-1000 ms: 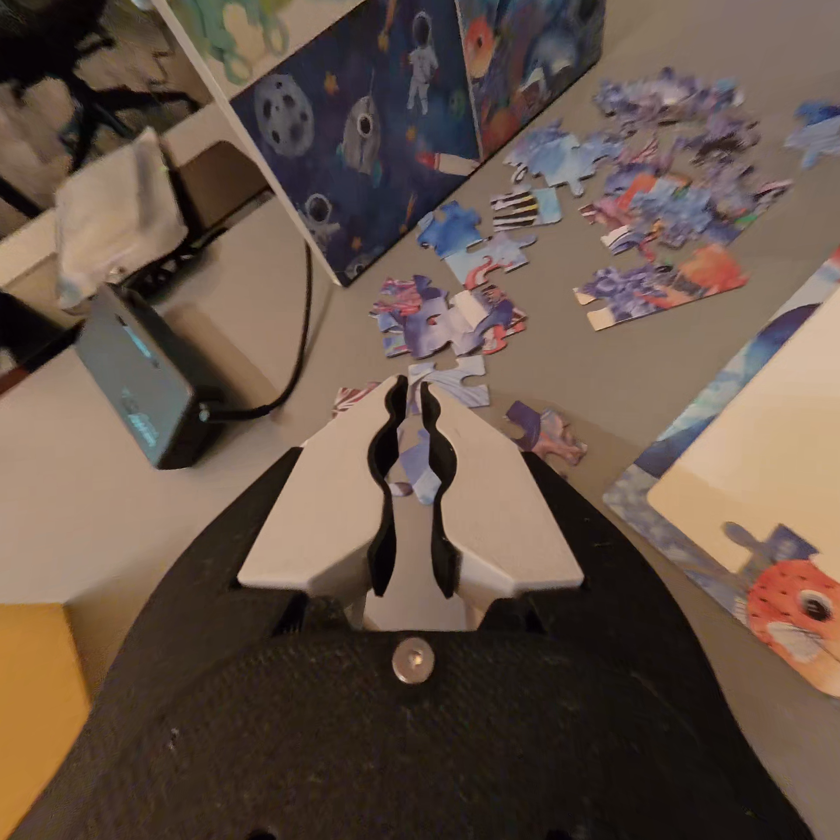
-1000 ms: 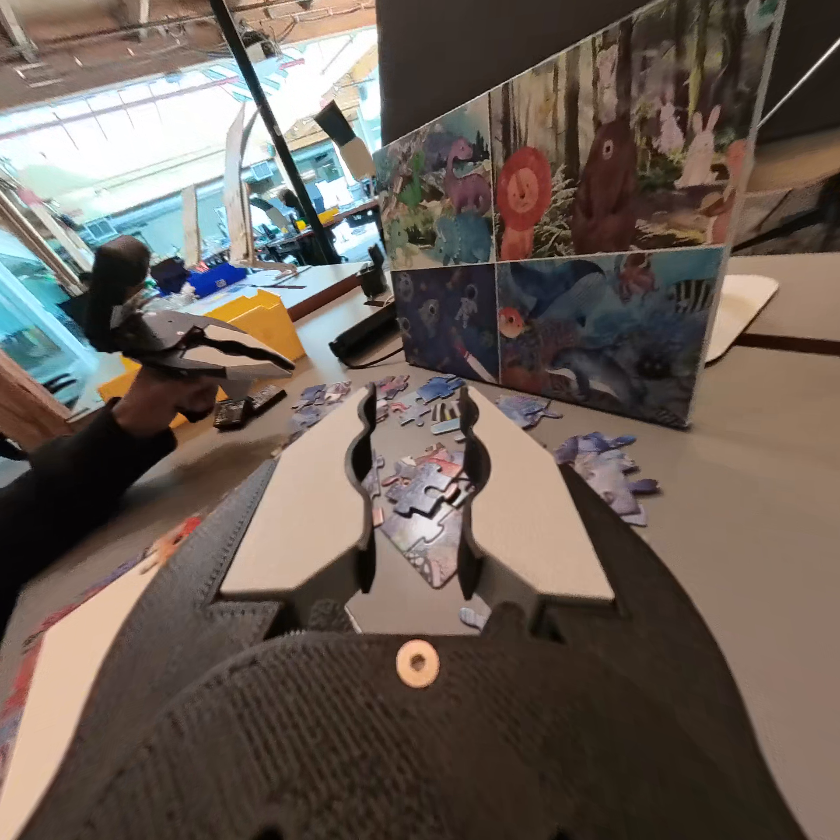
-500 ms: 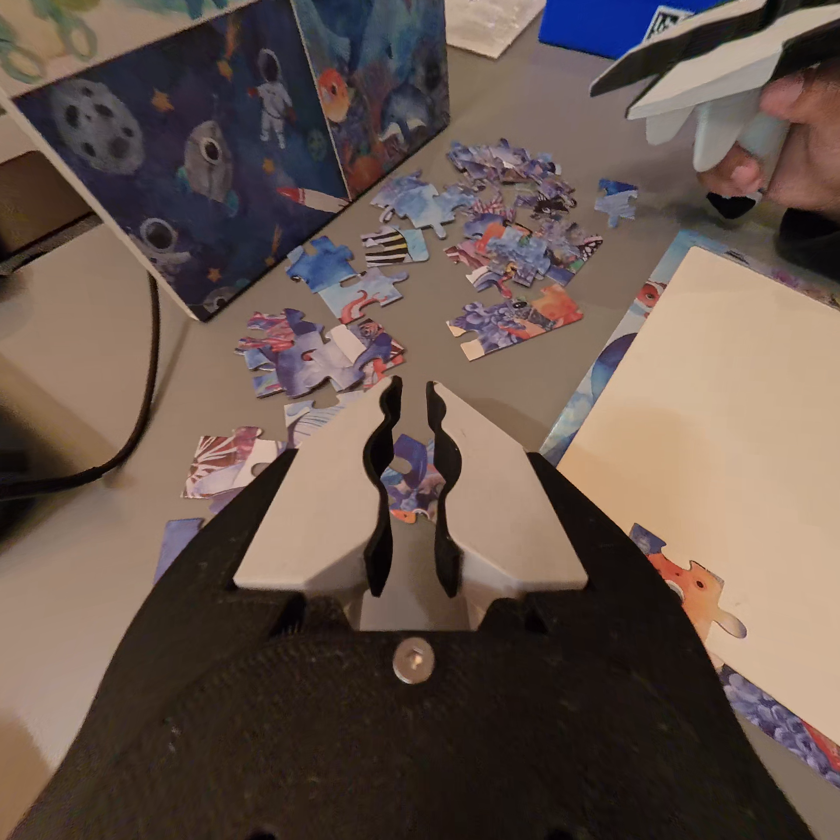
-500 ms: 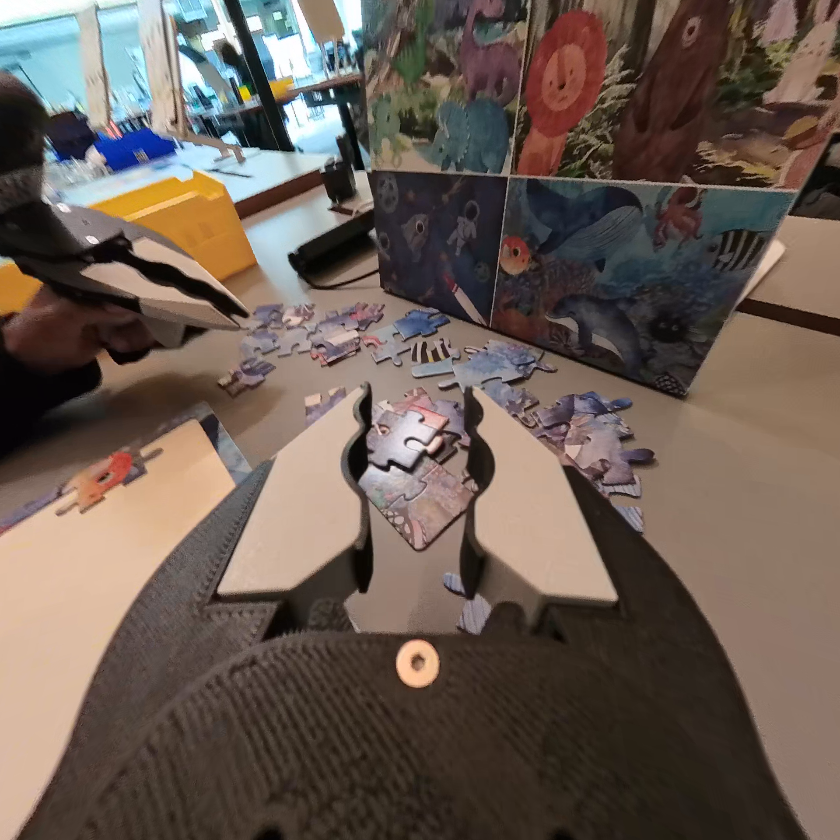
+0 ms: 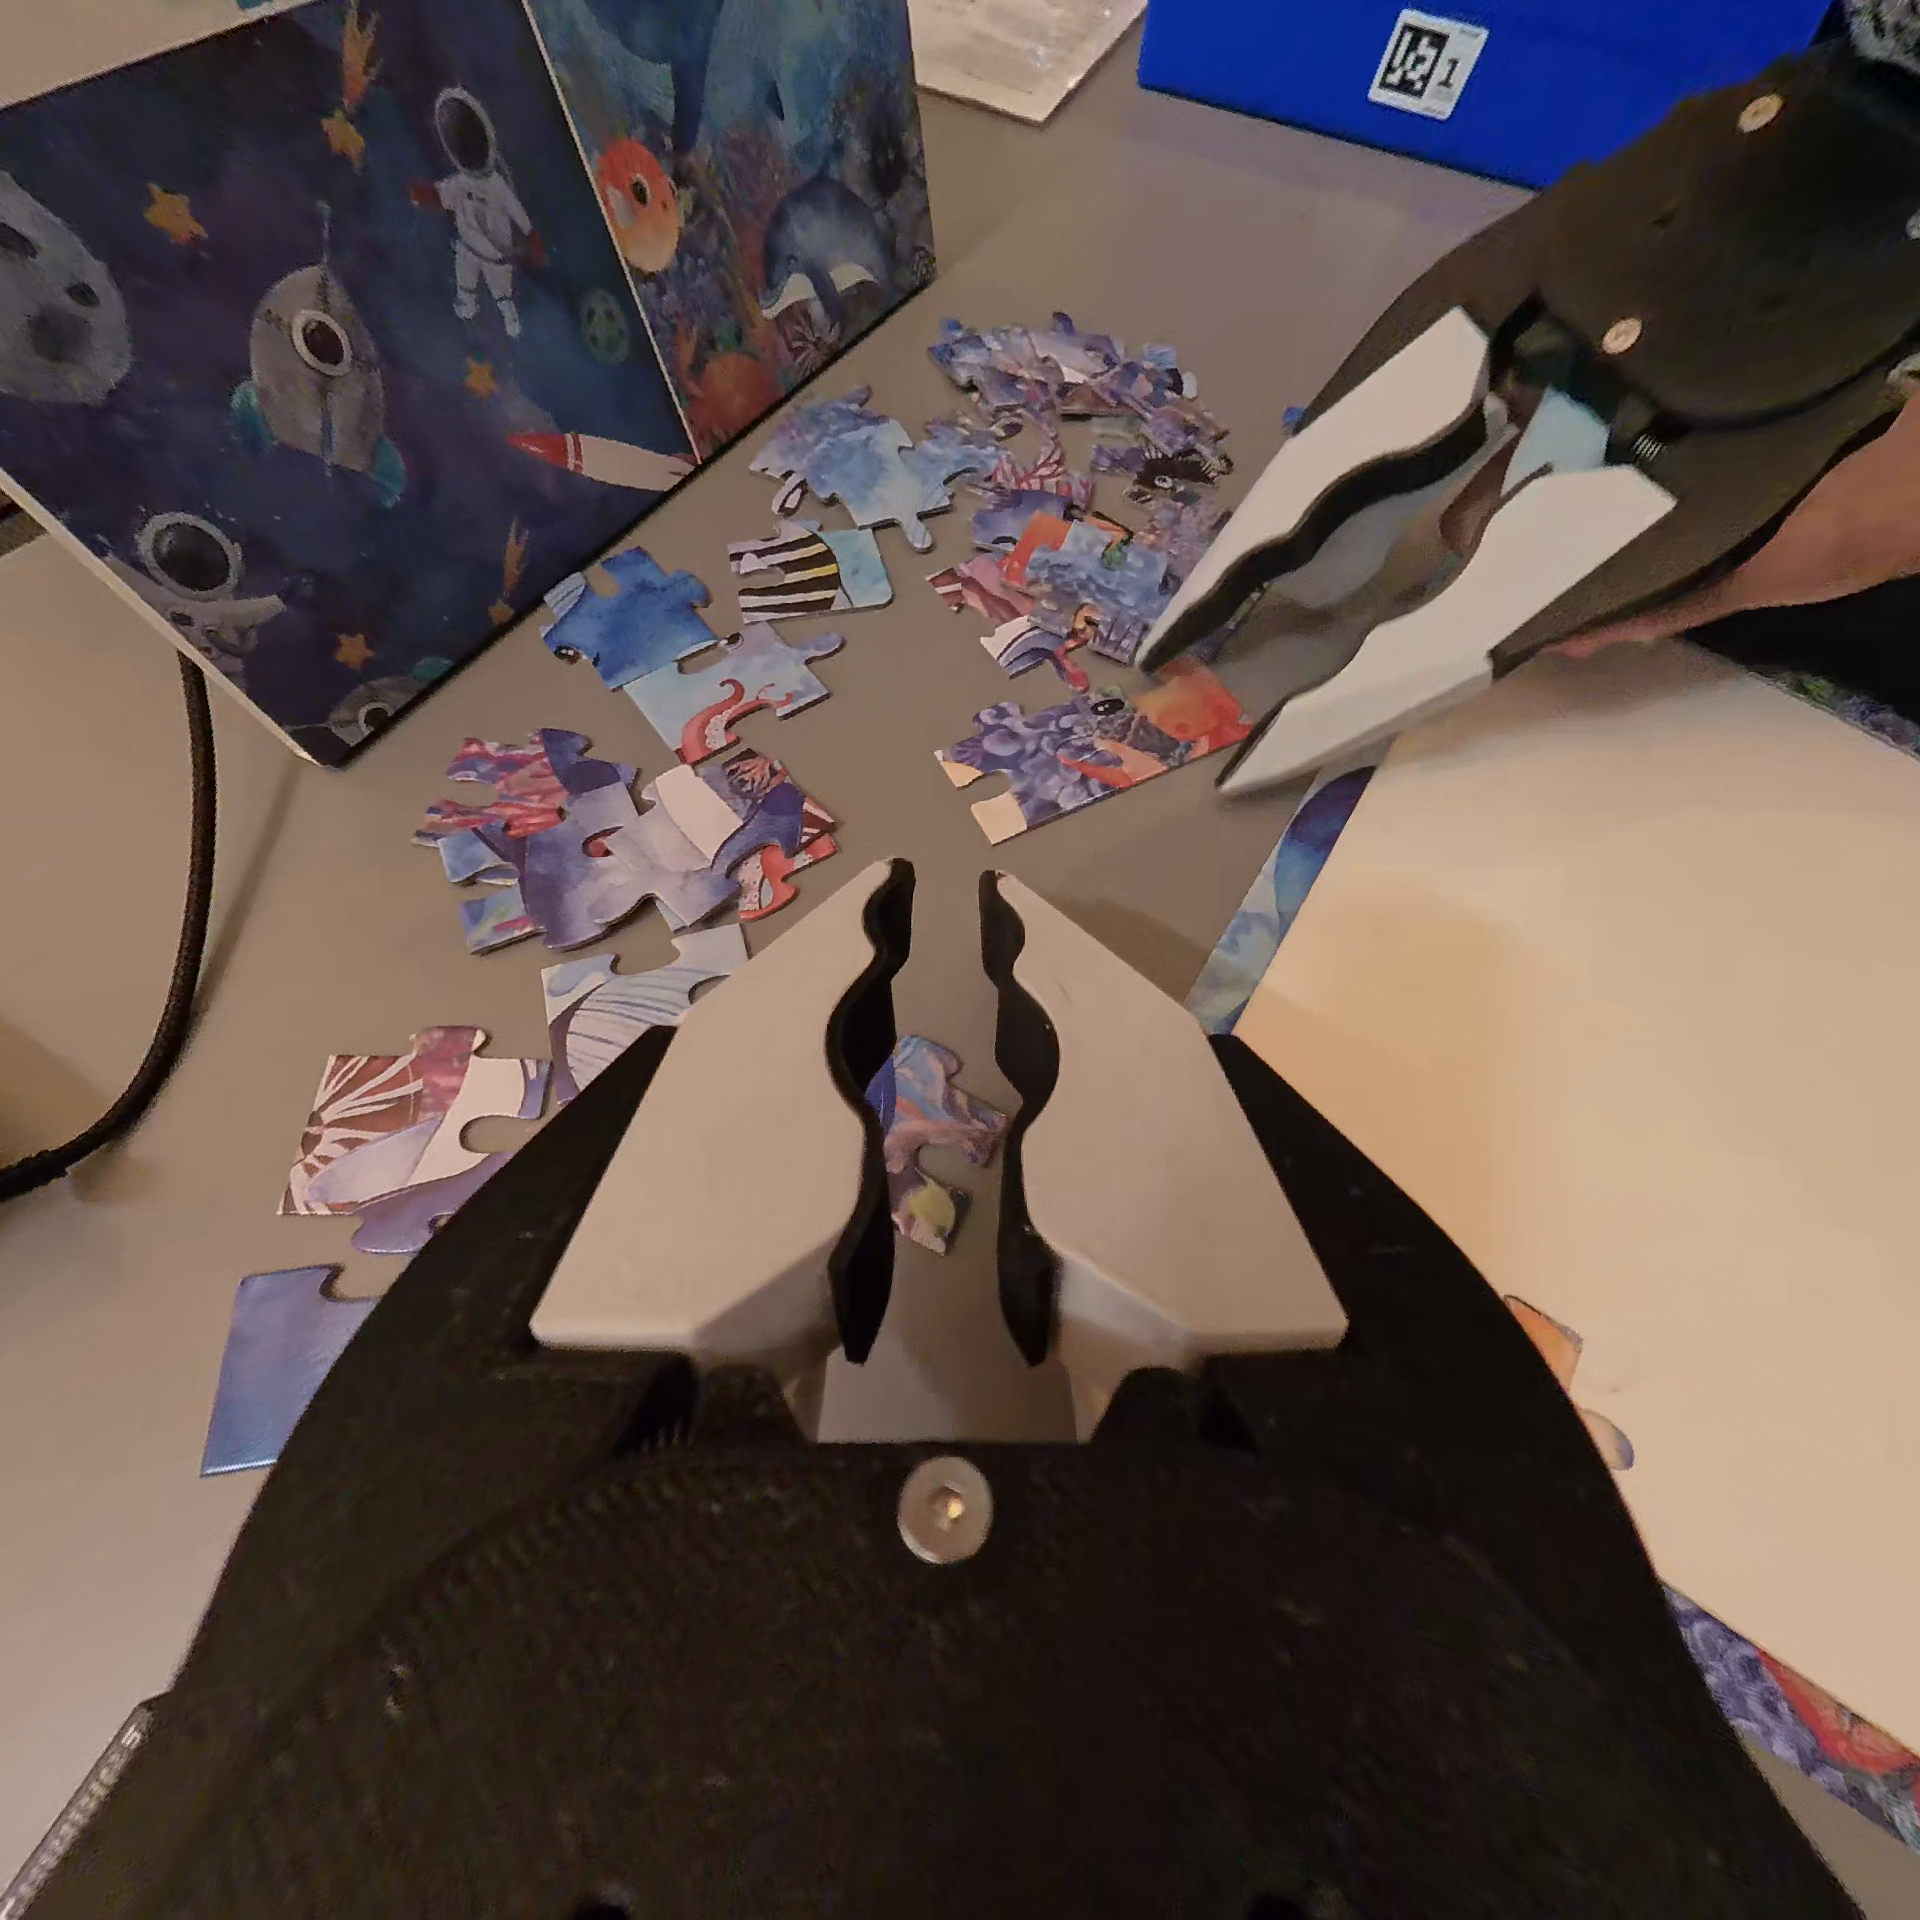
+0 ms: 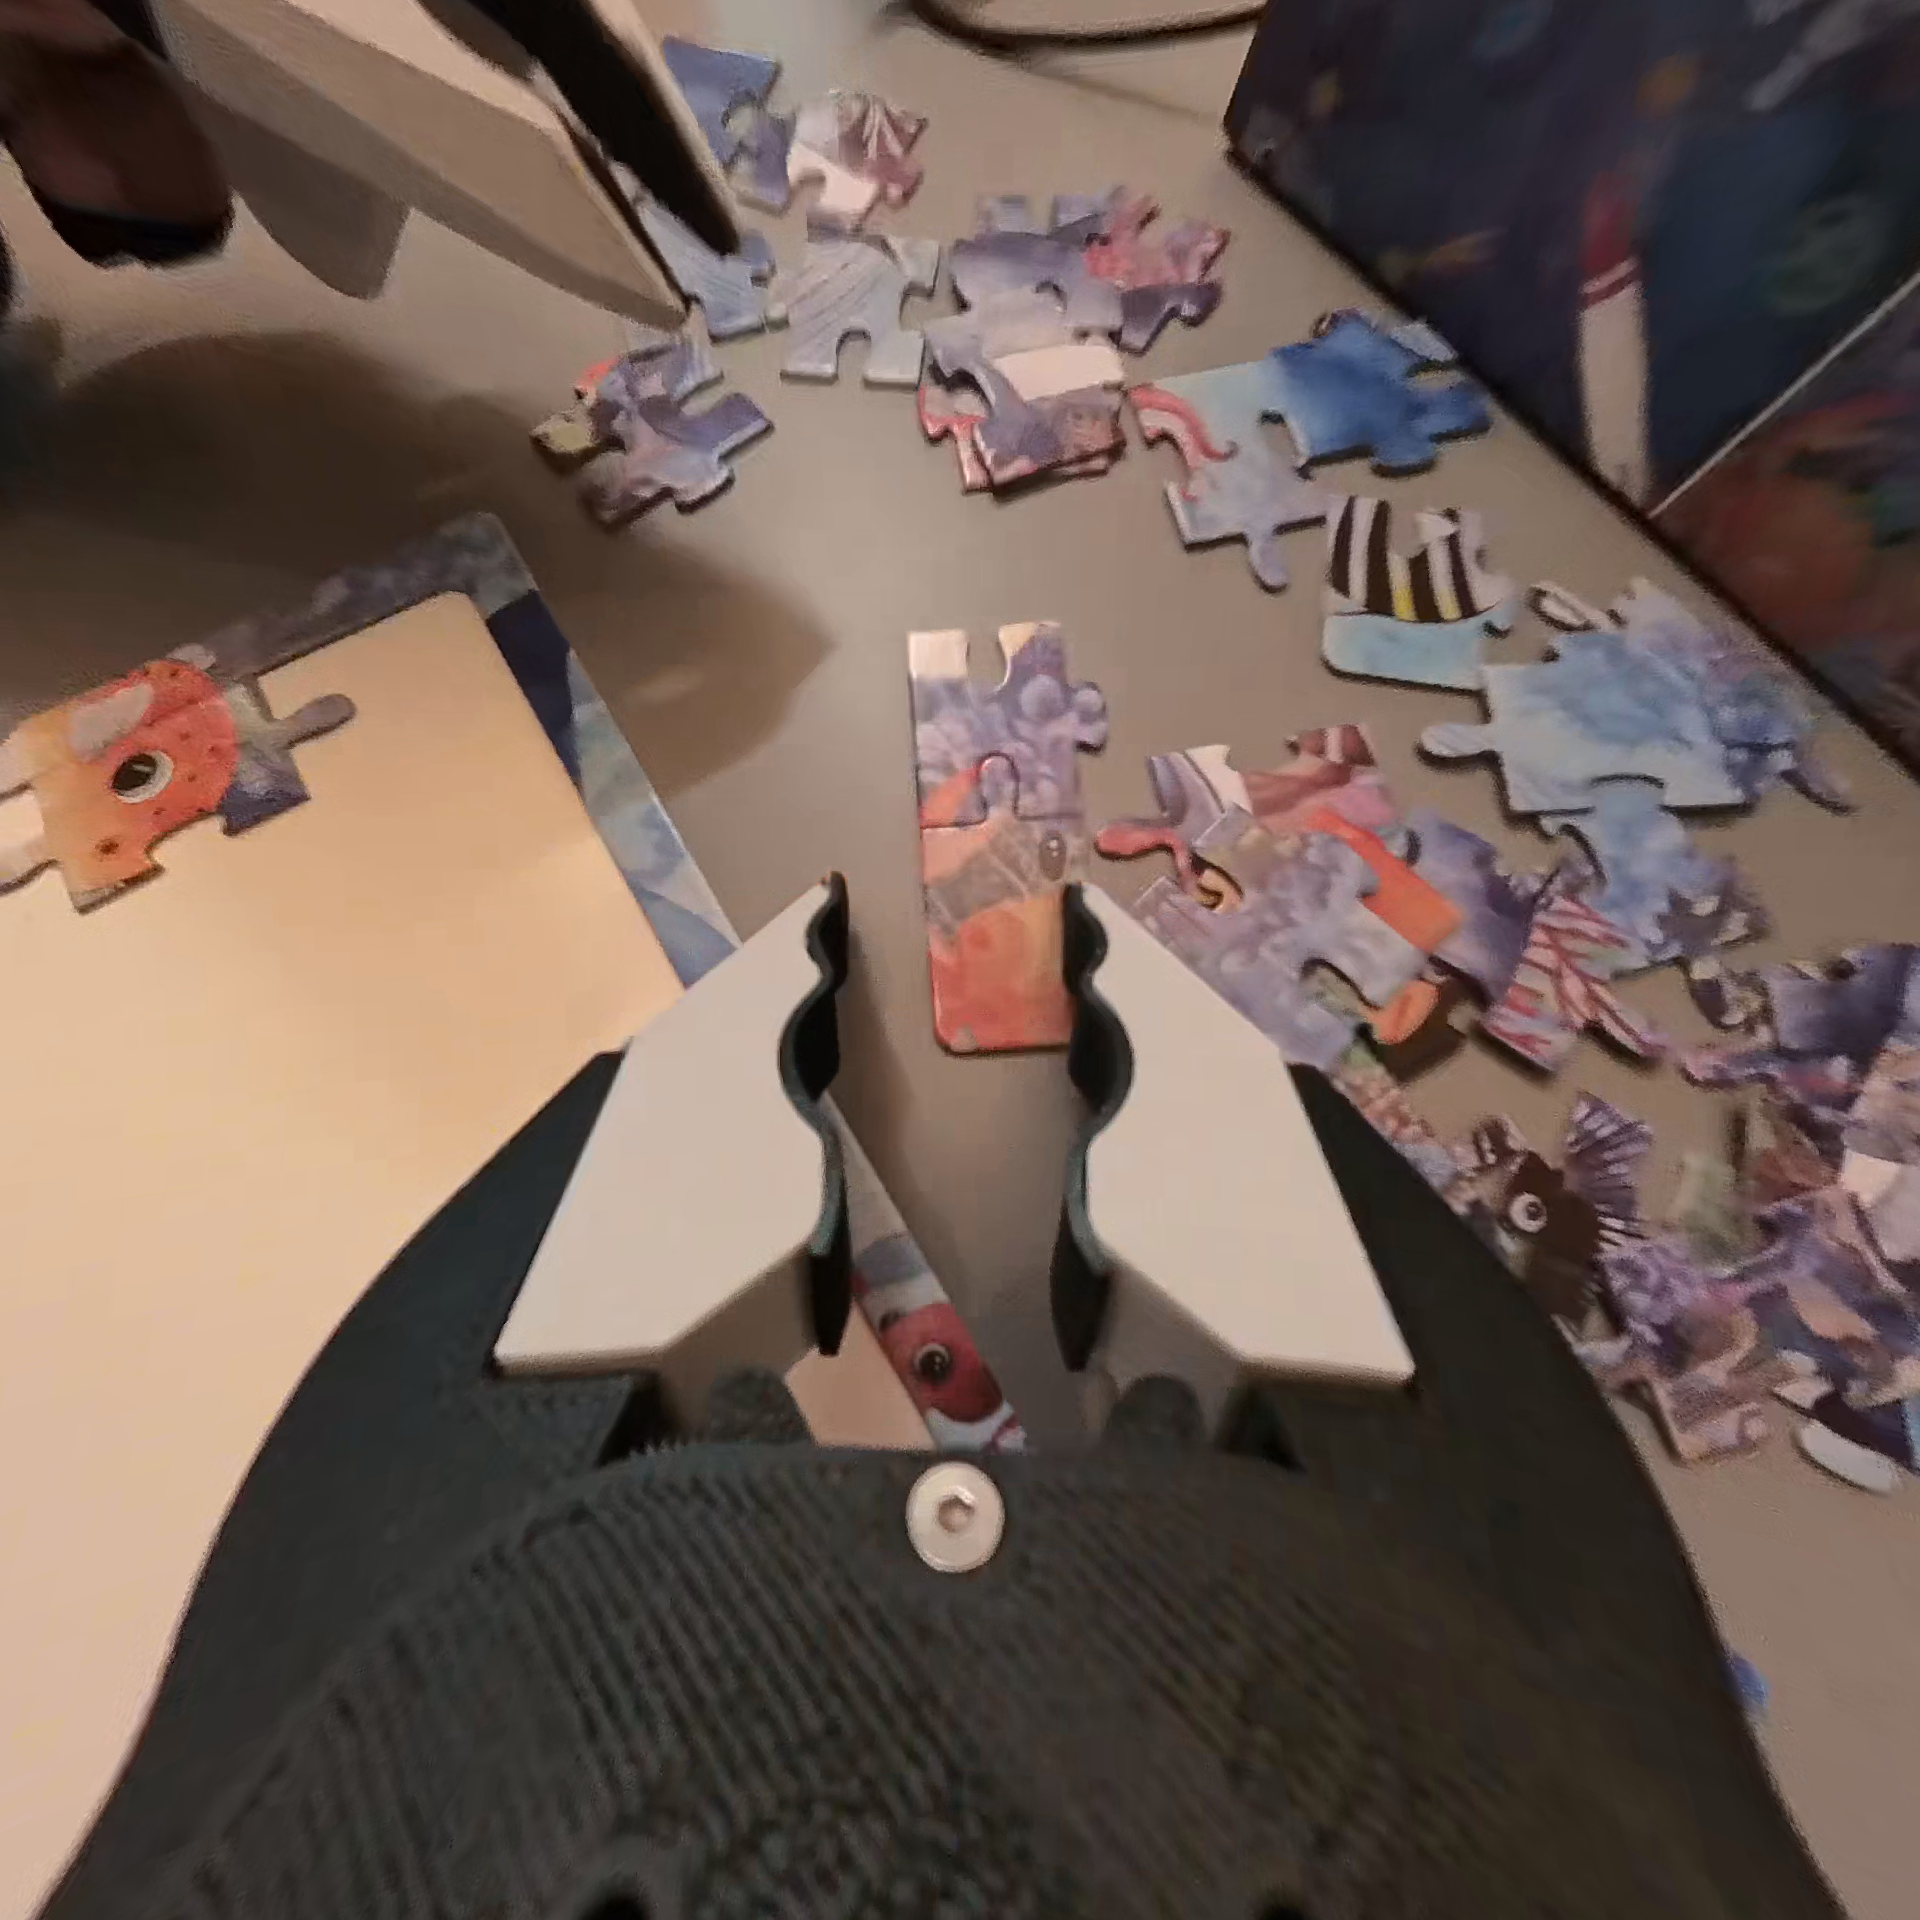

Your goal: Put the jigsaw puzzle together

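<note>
Several loose blue and purple puzzle pieces (image 5: 644,831) lie on the grey table. The cream puzzle tray (image 5: 1558,987) lies to the right and also shows in the right wrist view (image 6: 260,1039), with an orange fish piece (image 6: 135,769) set in it. My left gripper (image 5: 948,883) is open and empty, hovering over a small purple piece (image 5: 925,1143). My right gripper (image 6: 951,899) is open and empty. Its fingers straddle the orange end of a joined orange-and-purple strip (image 6: 997,883). The right gripper also shows in the left wrist view (image 5: 1195,717), beside the strip (image 5: 1091,748).
The upright puzzle box (image 5: 312,364) with space and sea pictures stands behind the pieces. A black cable (image 5: 187,831) runs at the left. A blue bin (image 5: 1299,62) and a paper sheet (image 5: 1018,52) lie at the back. A striped piece (image 6: 1403,582) lies near the box. The gap from one gripper's tips to the other's is roughly 11 cm. To the small purple piece (image 5: 925,1143): left tips about 6 cm, right tips about 12 cm. Look for it in the right wrist view (image 6: 620,446) too.
My right gripper has tipped down and dropped from above the pile to the orange-and-purple strip beside the tray. My left gripper has swung right and moved slightly forward. Both stayed open.
</note>
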Demonstrator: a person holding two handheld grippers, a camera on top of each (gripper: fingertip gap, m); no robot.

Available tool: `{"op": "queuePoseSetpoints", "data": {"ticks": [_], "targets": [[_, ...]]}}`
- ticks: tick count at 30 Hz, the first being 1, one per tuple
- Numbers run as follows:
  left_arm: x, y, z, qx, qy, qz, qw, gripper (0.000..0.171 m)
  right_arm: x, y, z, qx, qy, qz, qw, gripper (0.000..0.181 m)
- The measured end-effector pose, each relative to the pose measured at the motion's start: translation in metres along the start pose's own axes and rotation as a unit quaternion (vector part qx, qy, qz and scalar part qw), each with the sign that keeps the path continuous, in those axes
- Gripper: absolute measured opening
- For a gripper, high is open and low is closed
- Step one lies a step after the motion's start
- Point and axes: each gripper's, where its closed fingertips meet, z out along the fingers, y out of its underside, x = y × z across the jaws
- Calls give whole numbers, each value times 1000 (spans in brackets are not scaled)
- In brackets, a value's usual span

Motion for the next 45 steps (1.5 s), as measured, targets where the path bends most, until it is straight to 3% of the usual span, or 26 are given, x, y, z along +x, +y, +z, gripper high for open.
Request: {"op": "queuePoseSetpoints", "data": {"ticks": [5,6,13,17,19,22,24,25,27,30,33,35,38,40,45], "targets": [[2,-2,-2,2,-4,11,1000,10,3,4,6,-23,19,13,999,39],[3,-2,-1,0,-6,14,1000,10,5,5,5,-25,21,18,999,25],[8,-1,1,-4,-2,22,1000,10,5,6,1,-22,24,4,999,24],[11,-5,1,13,13,4,1000,12,-4,-14,-10,42,-4,6,999,24],[12,-11,-1,36,30,-27,999,22,-7,-28,-21,86,-11,2,996,23],[24,-25,-3,94,119,-128,980,53,-14,-46,-37,146,-11,-27,989,23],[41,-34,-6,116,226,-215,943,71,-22,-55,-44,175,1,-72,982,23],[47,-36,-7,117,267,-245,925,72,-26,-59,-46,184,14,-98,978,23],[58,-34,-4,105,302,-264,910,51,-35,-64,-48,195,36,-149,969,23],[69,-42,-10,131,332,-251,900,0,-42,-66,-46,197,63,-187,960,23],[68,-41,-9,128,323,-247,904,0,-36,-66,-44,204,88,-191,956,27],[70,-43,-11,132,339,-252,897,0,-33,-65,-42,203,98,-193,955,39],[77,-45,-13,134,370,-268,879,0,-39,-62,-36,194,87,-196,957,34],[77,-43,-10,128,365,-269,882,0,-39,-64,-35,199,94,-196,956,28],[85,-45,-13,129,395,-267,870,0,-43,-58,-27,179,73,-192,962,51]]}}
